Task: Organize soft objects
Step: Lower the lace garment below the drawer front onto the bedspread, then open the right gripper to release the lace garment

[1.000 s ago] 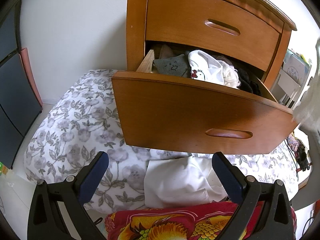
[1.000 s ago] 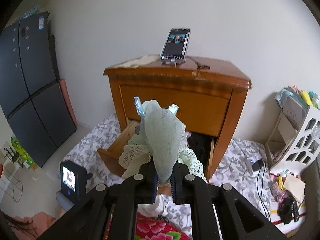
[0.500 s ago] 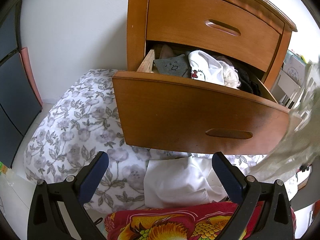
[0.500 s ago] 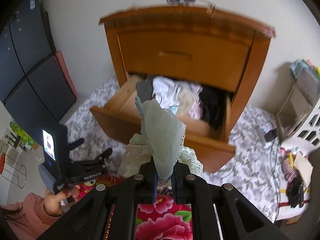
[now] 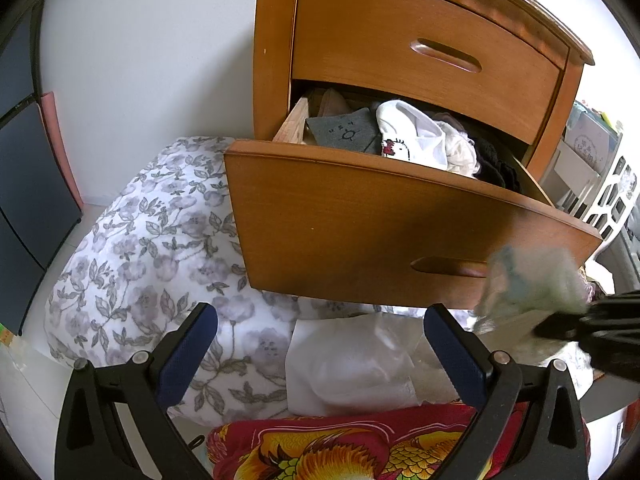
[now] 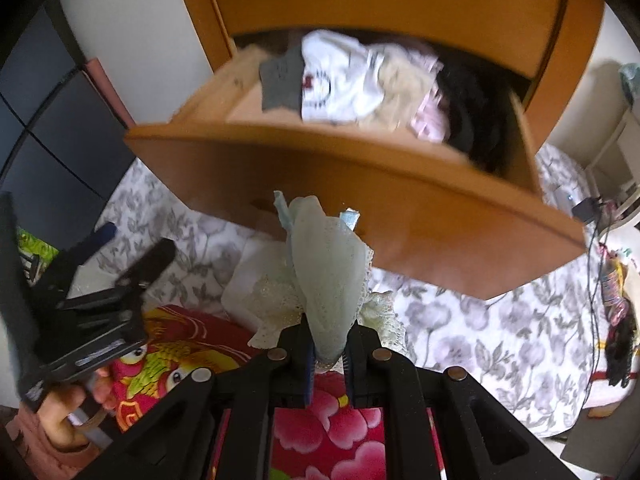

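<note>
A bedroom in a home. Ahead of my left tool stands a wooden chest of drawers [image 5: 420, 60], its lower drawer [image 5: 384, 224] pulled open and stuffed with folded socks and underwear [image 5: 416, 140]. Beneath both tools lies a floral-print quilt [image 5: 160, 248], with a red flowered blanket [image 6: 332, 432] nearest me. Right of my right tool, a white openwork shelf unit [image 5: 612, 196] stands against the plain white wall [image 5: 152, 60].

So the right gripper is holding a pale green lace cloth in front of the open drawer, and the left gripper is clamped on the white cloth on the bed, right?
Not quite. The left gripper is open and holds nothing; the white cloth lies free on the bed between its fingers, as the left wrist view shows. The rest stands: the right gripper holds the pale green lace cloth before the open drawer.
</note>
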The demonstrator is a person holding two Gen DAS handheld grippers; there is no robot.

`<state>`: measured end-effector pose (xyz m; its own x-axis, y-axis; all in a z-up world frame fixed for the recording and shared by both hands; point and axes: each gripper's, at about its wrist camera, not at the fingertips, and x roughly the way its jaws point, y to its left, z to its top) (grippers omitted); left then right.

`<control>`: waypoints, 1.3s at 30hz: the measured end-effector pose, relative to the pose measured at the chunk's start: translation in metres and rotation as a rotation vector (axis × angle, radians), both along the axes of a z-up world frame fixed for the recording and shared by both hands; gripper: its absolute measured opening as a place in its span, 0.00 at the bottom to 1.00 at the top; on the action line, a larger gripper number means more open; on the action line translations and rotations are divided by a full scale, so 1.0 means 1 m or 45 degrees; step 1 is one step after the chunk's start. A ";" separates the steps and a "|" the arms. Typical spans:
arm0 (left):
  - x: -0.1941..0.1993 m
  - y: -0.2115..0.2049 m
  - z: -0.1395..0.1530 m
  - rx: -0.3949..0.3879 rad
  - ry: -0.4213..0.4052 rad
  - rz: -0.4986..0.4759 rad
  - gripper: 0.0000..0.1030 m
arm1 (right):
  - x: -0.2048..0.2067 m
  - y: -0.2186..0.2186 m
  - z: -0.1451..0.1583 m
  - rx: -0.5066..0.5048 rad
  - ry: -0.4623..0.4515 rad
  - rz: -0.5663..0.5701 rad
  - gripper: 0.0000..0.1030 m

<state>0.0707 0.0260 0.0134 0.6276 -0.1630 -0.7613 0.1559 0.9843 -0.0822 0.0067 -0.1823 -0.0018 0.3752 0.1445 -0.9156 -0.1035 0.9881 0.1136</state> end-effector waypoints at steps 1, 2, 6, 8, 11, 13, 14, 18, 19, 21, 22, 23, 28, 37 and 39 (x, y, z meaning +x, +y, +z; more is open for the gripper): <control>0.000 0.000 0.000 -0.001 0.001 0.000 1.00 | 0.003 0.001 -0.004 -0.002 0.014 -0.005 0.12; 0.000 0.000 0.000 -0.003 0.002 0.000 1.00 | 0.006 0.002 -0.010 -0.003 0.028 -0.010 0.12; 0.000 0.001 0.000 -0.007 0.006 -0.001 1.00 | 0.020 0.004 -0.031 -0.013 0.079 -0.030 0.12; 0.001 0.001 0.000 -0.009 0.008 -0.001 1.00 | 0.025 0.006 -0.039 -0.026 0.099 -0.031 0.13; 0.001 0.001 0.000 -0.011 0.010 -0.001 1.00 | 0.031 0.011 -0.051 -0.037 0.134 -0.026 0.13; 0.001 0.002 0.000 -0.012 0.011 -0.001 1.00 | 0.033 0.012 -0.059 -0.044 0.160 -0.026 0.13; 0.002 0.002 0.000 -0.012 0.011 -0.001 1.00 | 0.034 0.013 -0.062 -0.047 0.171 -0.027 0.13; 0.001 0.001 -0.001 -0.015 0.015 0.000 1.00 | 0.039 0.015 -0.073 -0.055 0.210 -0.023 0.19; 0.001 0.002 -0.001 -0.014 0.015 -0.001 1.00 | 0.039 0.016 -0.075 -0.058 0.214 -0.024 0.21; 0.002 0.001 -0.001 -0.015 0.017 -0.002 1.00 | 0.040 0.015 -0.077 -0.063 0.218 -0.026 0.25; 0.001 0.002 -0.001 -0.015 0.017 -0.001 1.00 | 0.038 0.015 -0.077 -0.064 0.217 -0.027 0.26; 0.001 0.002 -0.001 -0.015 0.019 -0.001 1.00 | 0.038 0.015 -0.077 -0.064 0.215 -0.028 0.27; 0.002 0.001 -0.002 -0.015 0.025 -0.001 1.00 | 0.032 0.016 -0.065 -0.084 0.170 -0.020 0.45; 0.002 0.001 -0.002 -0.013 0.026 -0.002 1.00 | 0.021 0.010 -0.044 -0.104 0.082 -0.023 0.69; 0.002 0.001 -0.002 -0.014 0.027 -0.002 1.00 | 0.019 0.010 -0.043 -0.104 0.074 -0.024 0.72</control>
<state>0.0729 0.0275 0.0113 0.6111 -0.1720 -0.7727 0.1553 0.9832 -0.0961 0.0258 -0.1728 -0.0449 0.3234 0.0615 -0.9443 -0.0802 0.9961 0.0374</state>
